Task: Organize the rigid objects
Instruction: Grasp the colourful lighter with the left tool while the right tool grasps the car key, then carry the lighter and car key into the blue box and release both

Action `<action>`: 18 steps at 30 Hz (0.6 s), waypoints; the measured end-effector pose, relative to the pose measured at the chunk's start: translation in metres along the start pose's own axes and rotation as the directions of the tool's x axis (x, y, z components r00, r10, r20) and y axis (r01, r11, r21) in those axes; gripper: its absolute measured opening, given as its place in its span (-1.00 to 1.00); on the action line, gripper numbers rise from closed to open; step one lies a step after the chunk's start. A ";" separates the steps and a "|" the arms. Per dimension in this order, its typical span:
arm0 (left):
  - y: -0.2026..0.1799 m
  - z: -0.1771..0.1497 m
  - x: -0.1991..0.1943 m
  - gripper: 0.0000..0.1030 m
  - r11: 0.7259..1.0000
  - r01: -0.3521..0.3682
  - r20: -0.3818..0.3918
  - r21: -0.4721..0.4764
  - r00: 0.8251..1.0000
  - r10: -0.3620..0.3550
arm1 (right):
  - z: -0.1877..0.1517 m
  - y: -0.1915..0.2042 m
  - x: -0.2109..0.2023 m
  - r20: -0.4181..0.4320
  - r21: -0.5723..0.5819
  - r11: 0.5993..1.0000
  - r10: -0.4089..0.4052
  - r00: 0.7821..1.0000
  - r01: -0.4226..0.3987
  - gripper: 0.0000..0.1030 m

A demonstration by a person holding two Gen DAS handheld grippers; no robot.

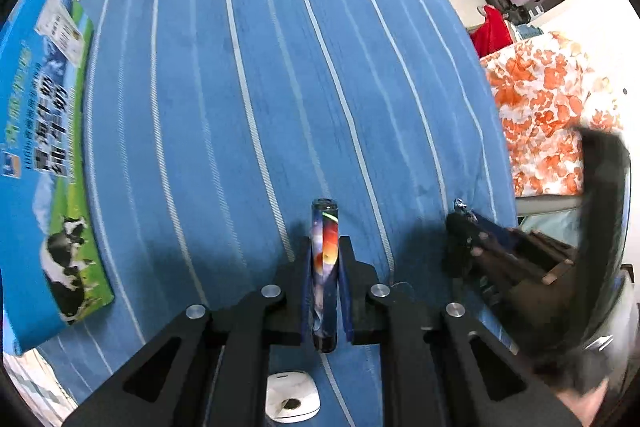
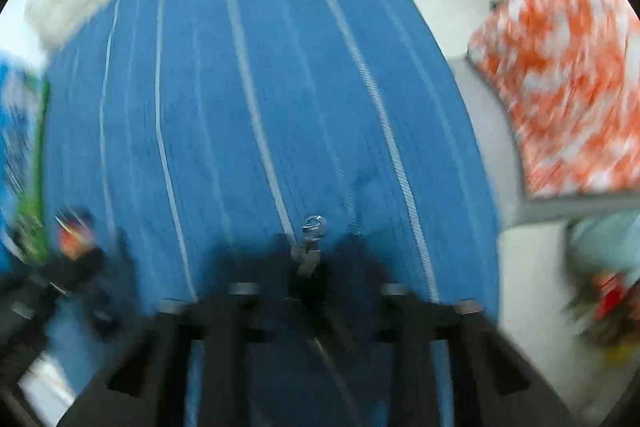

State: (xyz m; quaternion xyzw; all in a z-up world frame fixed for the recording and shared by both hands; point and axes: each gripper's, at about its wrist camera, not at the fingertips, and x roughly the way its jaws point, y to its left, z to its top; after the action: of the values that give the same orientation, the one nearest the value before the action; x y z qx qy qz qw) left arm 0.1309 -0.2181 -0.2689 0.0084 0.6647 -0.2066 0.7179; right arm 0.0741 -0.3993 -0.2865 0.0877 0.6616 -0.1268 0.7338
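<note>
In the left wrist view my left gripper (image 1: 326, 242) is shut on a thin, flat object with a space print (image 1: 325, 223), held edge-on above the blue striped cloth (image 1: 248, 87). Its top end sticks out past the fingertips. My right gripper (image 1: 464, 231) comes in from the right with a small metal piece (image 1: 459, 203) at its tip. The right wrist view is blurred. There the right gripper (image 2: 314, 247) is shut on a small metal ring and clip (image 2: 313, 225) just over the cloth. The left gripper (image 2: 76, 255) and its colourful load appear at the far left.
A blue milk carton with a cow picture (image 1: 44, 147) lies along the cloth's left edge. A white rounded item (image 1: 292, 397) sits on the cloth under my left gripper. An orange-and-white floral fabric (image 1: 552, 111) lies to the right, past the cloth's edge.
</note>
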 end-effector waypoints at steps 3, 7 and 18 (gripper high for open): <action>-0.001 -0.002 -0.011 -0.81 1.000 0.011 0.023 0.003 1.000 -0.011 | -0.009 0.014 -0.002 0.022 -0.046 0.998 -0.042 0.999 0.043 -0.77; 0.000 -0.009 -0.031 -0.81 0.999 0.034 0.054 0.017 0.998 -0.035 | -0.018 0.017 -0.023 0.062 -0.019 0.999 0.042 0.997 -0.041 -0.81; 0.021 -0.027 -0.124 -0.81 0.994 0.106 0.198 0.023 0.974 -0.109 | -0.036 0.072 -0.161 0.298 -0.124 0.982 0.172 0.939 -0.141 -0.84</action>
State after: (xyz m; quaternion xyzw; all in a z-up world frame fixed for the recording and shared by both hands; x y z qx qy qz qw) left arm 0.1076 -0.1556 -0.1593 -0.0437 0.5876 -0.2491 0.7686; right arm 0.0466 -0.3084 -0.1329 0.0821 0.5356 -0.0464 0.8392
